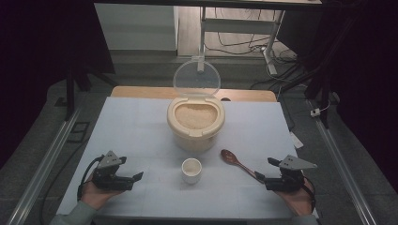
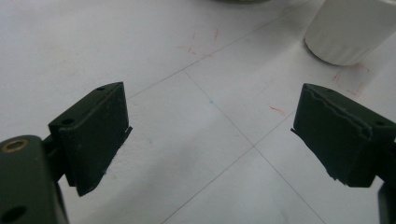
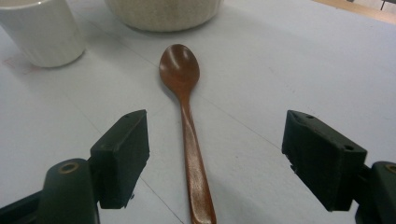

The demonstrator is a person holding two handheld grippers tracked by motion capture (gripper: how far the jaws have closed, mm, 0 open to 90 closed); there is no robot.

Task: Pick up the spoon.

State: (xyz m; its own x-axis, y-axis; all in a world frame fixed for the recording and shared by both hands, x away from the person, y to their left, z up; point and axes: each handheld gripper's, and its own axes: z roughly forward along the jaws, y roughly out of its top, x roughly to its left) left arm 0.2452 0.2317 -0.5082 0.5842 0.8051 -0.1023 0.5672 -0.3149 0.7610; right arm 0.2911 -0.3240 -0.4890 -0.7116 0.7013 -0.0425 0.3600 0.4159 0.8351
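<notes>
Lying flat: glossy wooden spoon (image 3: 187,116) between open claw (image 3: 215,154) jaws.

Lab, metal rails (image 1: 44,159), floor cables (image 1: 234,44), white-covered table (image 1: 136,126)

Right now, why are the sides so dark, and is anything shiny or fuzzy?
High view: light falls on the white table, while the room's edges go black. Right gripper view: the wooden spoon shows a soft shine on its bowl. Left gripper view: the white cup looks a little fuzzy.
</notes>
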